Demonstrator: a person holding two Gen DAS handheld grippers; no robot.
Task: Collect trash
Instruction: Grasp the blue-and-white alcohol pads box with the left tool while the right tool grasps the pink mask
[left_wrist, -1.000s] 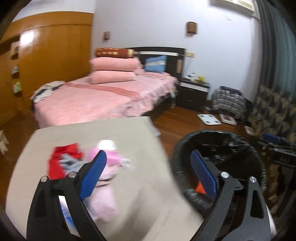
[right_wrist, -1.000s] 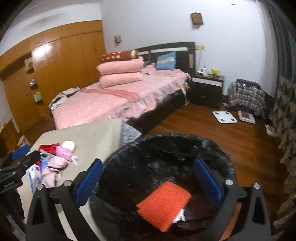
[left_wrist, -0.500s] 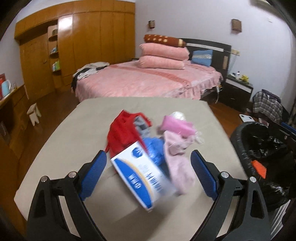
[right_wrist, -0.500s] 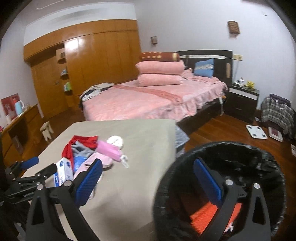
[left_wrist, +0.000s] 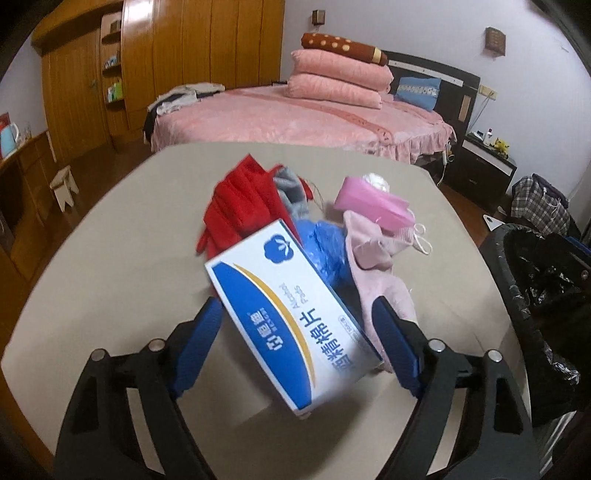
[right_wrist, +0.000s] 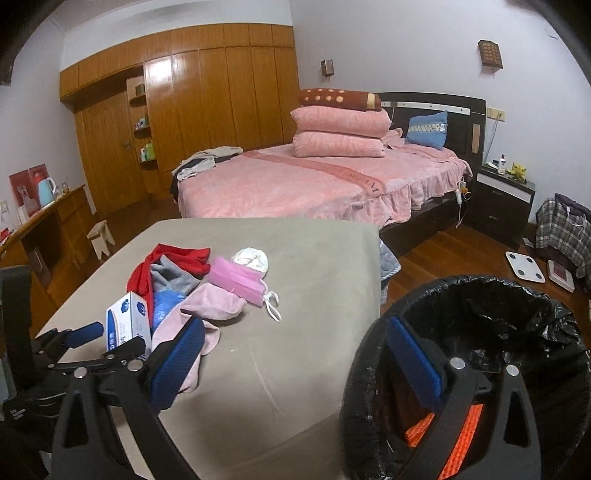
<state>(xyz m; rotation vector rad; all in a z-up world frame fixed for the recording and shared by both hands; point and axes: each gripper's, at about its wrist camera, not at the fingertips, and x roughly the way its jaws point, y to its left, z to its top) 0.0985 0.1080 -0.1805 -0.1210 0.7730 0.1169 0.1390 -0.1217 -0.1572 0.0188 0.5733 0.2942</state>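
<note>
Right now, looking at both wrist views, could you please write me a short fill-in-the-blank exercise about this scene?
1. The white and blue box lies between the fingers of the ____ claw.
2. The trash bin is lined with a ____ bag.
3. The item already inside the bin is ____ in colour.
4. The face masks on the table are ____.

Missing words: left; black; orange; pink

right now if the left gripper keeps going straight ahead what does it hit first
Most likely the white-and-blue box: it sits between the open fingers of the left gripper, with the blue bag just behind.
</note>
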